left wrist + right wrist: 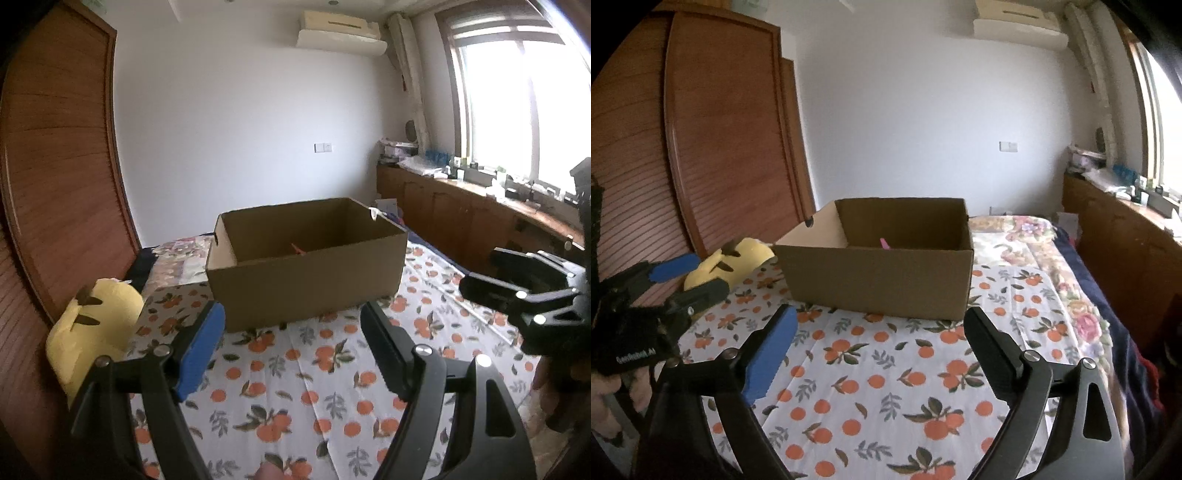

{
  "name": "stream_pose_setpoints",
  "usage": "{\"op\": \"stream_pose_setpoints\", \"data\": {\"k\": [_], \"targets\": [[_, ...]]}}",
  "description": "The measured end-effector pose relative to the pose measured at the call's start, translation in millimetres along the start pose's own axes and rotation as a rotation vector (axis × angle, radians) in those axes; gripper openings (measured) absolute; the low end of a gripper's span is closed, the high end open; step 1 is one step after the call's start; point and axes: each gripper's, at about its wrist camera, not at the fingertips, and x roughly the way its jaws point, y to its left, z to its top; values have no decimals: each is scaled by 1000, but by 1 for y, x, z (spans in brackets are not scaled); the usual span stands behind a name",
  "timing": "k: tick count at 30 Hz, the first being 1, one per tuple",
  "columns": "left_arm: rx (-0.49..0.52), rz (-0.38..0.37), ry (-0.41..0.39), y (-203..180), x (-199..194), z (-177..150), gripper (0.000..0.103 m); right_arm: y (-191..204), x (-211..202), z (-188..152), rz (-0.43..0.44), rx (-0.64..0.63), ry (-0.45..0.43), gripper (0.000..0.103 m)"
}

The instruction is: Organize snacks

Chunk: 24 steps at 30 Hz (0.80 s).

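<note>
Brown corrugated cardboard dominates the scene: an open-topped cardboard box [306,266] stands on a white bedsheet printed with oranges [295,387], ahead of both hand-held grippers. Only a sliver of its contents shows above the near wall, a small pink-red scrap [884,243] whose kind cannot be made out; the rest of the box floor is hidden, and no other snack is visible on the sheet.

The left gripper [291,325] hangs just short of the box with its jaws standing wide apart and nothing between them, one finger faced in blue, the other black. The right gripper [879,326] is spread wider still, likewise empty, over bare sheet in front of the box. Each appears at the edge of the other's camera, partly cut off by the frame. A part of a hand is dimly visible behind the left gripper in the right wrist view, too dark to read further.

A yellow plush toy [96,325] with dark ear tips lies at the left of the box against a slatted wooden wardrobe [55,166], half hidden behind the gripper's fingers. A floral quilt [1027,236] lies beyond the box. The window [517,103] is blown out by daylight, and the clutter on the wooden counter [461,199] beneath it is too small to identify.
</note>
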Motion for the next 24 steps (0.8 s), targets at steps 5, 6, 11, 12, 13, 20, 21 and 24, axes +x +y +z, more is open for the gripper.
{"op": "stream_pose_setpoints", "data": {"k": [5, 6, 11, 12, 13, 20, 21, 24], "targets": [[-31, 4, 10, -1, -15, -18, 77, 4, -21, -12, -49, 25, -22, 95], [-34, 6, 11, -1, -18, -22, 77, 5, -25, -15, -55, 32, -24, 95], [-39, 56, 16, -3, -29, -39, 77, 13, -41, -26, -78, 43, -30, 95], [-40, 64, 13, -3, -31, -43, 77, 15, -44, -28, -80, 40, -33, 95], [-42, 69, 13, -3, -33, -45, 77, 17, -48, -30, -86, 37, -36, 96], [-57, 102, 27, -1, -36, -64, 77, 21, -63, -51, -131, 67, -36, 96], [-59, 107, 26, 0, -36, -66, 77, 21, -64, -54, -140, 63, -35, 96], [-50, 137, 19, -2, -39, -70, 77, 21, -65, -59, -159, 56, -39, 96]]}}
